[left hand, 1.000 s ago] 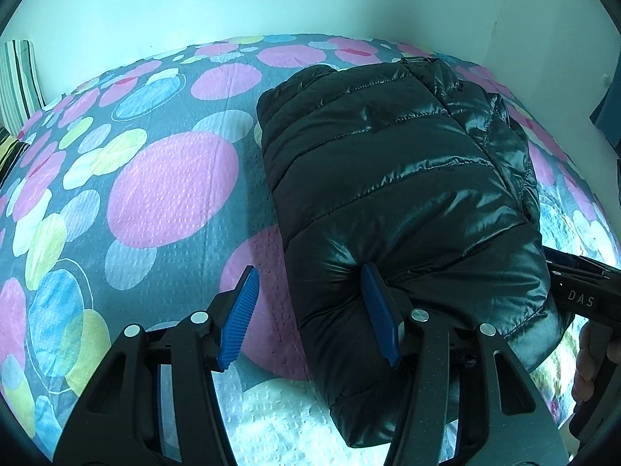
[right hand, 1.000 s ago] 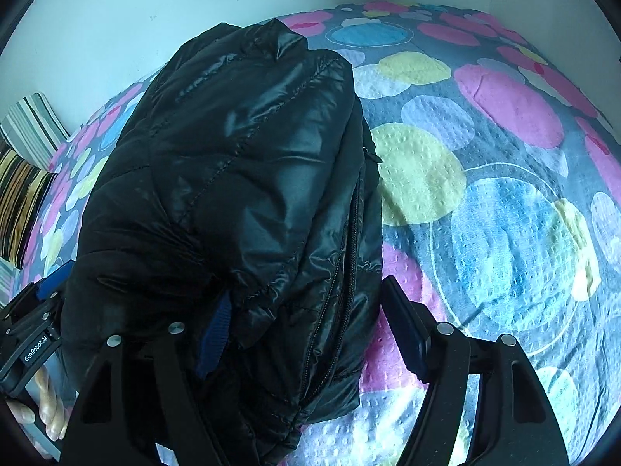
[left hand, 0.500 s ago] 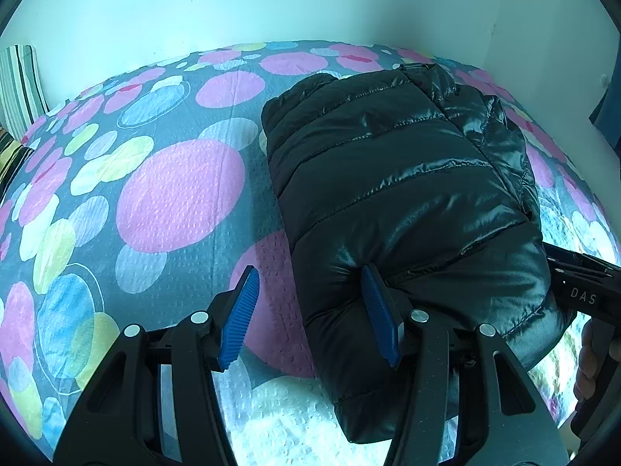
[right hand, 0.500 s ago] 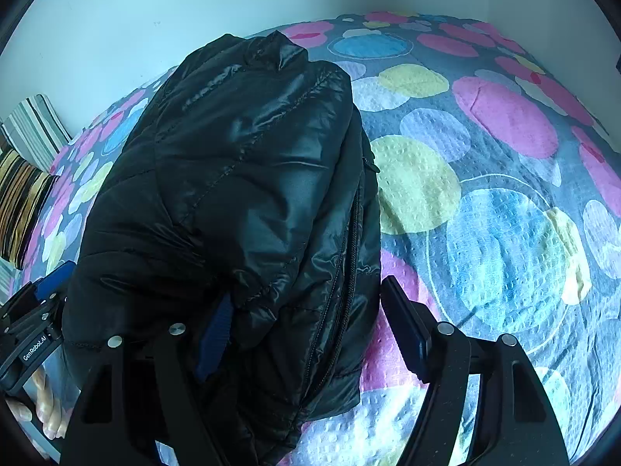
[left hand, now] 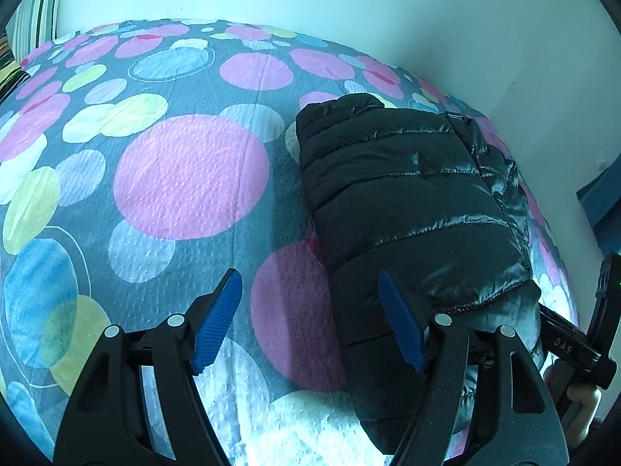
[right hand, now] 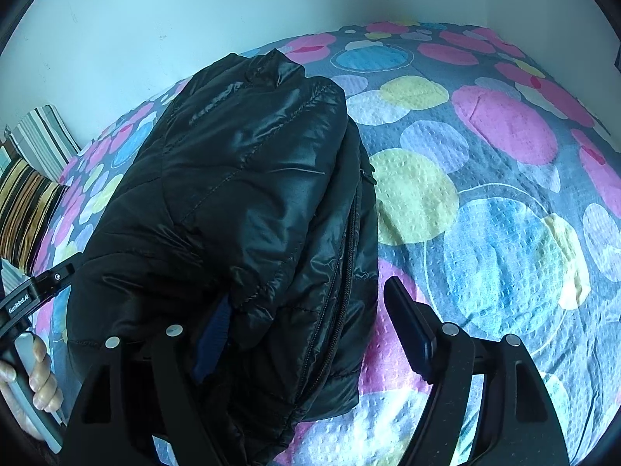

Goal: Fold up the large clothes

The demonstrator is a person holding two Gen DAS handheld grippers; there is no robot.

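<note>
White walls stand behind a bed (left hand: 186,178) that is covered by a grey bedspread (right hand: 485,209) with pink, blue and yellow-green circles. On this bedspread lies the black puffer jacket (left hand: 407,202), folded into a thick, long bundle with shiny quilted panels. In the right wrist view its zipper (right hand: 341,283) runs down along the side of the bundle that faces the open bedspread. Striped pillows (right hand: 35,178) lie at the far left edge of the bed, near the wall.

From the left wrist view, the left gripper (left hand: 310,318) points down at the bedspread just beside the jacket. Its jaws are opening and only the bedspread shows between them. One blue pad (left hand: 399,322) is at the jacket's near edge, the other stands apart over a pink circle.

From the right wrist view, the right gripper (right hand: 310,330) is also opening its jaws, and the near end of the jacket is between them. One pad (right hand: 213,334) is half hidden under a fold of the fabric, while the other stands free of the jacket, so the jaws do not press it.

A hand (right hand: 39,380) of the person holds the handle of the left gripper at the lower left of this view.
</note>
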